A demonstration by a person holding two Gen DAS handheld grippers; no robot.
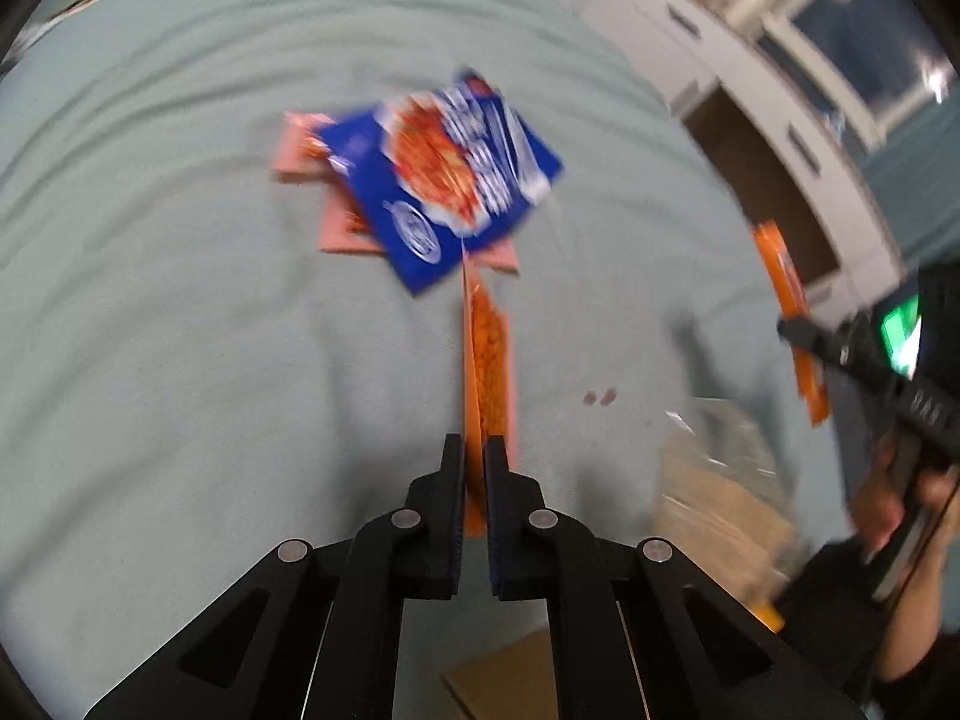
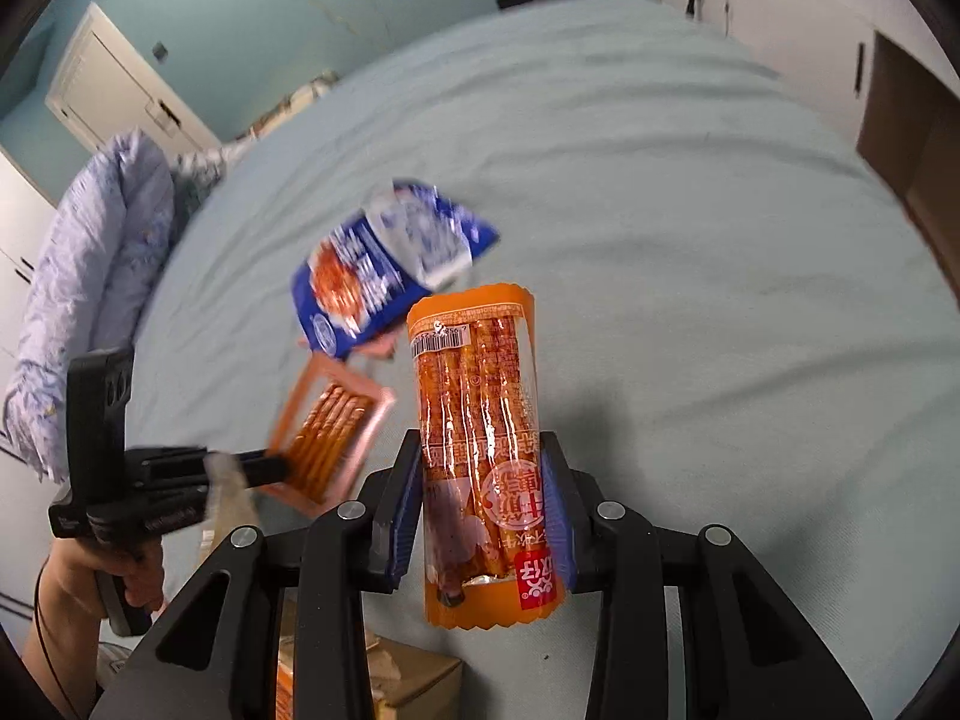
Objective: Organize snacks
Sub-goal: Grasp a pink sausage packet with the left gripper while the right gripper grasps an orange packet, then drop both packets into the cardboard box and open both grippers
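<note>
Left wrist: my left gripper (image 1: 474, 450) pinches one orange sausage pack (image 1: 489, 360) edge-on, long axis running away over the bed (image 1: 180, 360). One blue packet (image 1: 444, 180) lies beyond on pink packs, count unclear.

Right wrist: my right gripper (image 2: 480, 462) clamps a second sausage pack (image 2: 480, 420), upright, partly open around it.

Bedroom with a pale green bed

The bed sheet (image 2: 660, 210) fills the middle; teal wall (image 2: 240, 12) and white door (image 2: 114, 90) upper left, white cabinets (image 2: 798, 6) upper right.

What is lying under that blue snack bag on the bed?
Pinkish-orange packets poke out from beneath the blue snack bag, on the bedsheet. How many there are, and their fronts, stay covered.
</note>
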